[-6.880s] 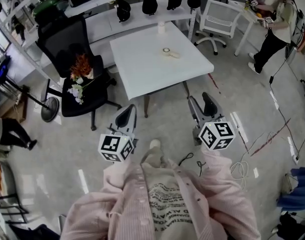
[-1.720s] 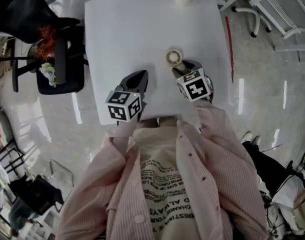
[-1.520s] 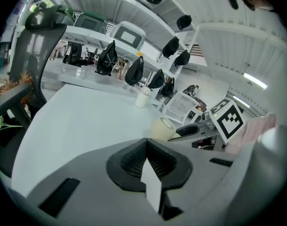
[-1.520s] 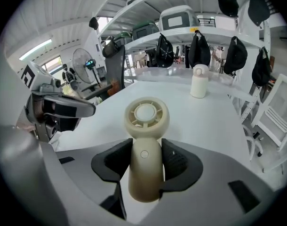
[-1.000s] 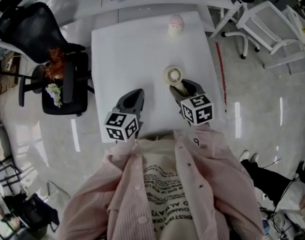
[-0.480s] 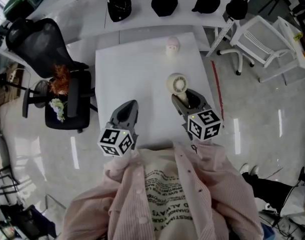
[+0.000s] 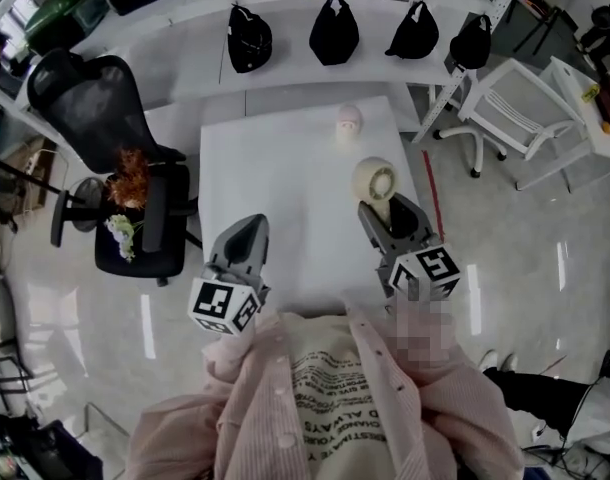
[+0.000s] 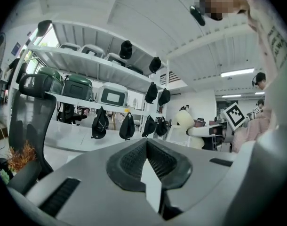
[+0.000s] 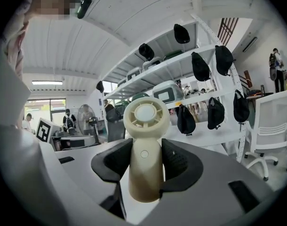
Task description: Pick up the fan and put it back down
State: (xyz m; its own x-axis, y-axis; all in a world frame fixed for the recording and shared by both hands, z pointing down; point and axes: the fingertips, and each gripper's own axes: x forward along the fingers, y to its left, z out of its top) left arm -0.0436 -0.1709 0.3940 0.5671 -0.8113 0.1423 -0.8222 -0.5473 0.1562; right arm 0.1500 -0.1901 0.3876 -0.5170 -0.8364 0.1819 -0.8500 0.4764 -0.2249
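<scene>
The cream hand-held fan (image 7: 373,180) is up off the white table (image 7: 275,168), its round head pointing away from me. My right gripper (image 7: 385,208) is shut on its handle. In the right gripper view the fan (image 9: 146,117) stands upright, with the black pads of the right gripper (image 9: 144,161) pressing on both sides of the handle. My left gripper (image 7: 250,230) hovers over the table's near left part with nothing in it. In the left gripper view the left gripper (image 8: 147,145) has its jaws together.
A small pink and white object (image 7: 349,120) stands at the table's far edge. A black office chair (image 7: 90,93) and a seat with flowers (image 7: 130,183) are at the left. A white chair (image 7: 515,118) is at the right. Black bags (image 7: 335,30) hang on the shelf behind.
Both grippers have risen. The fan has come up off the table in the right gripper. The head view has tilted up toward the shelf.
</scene>
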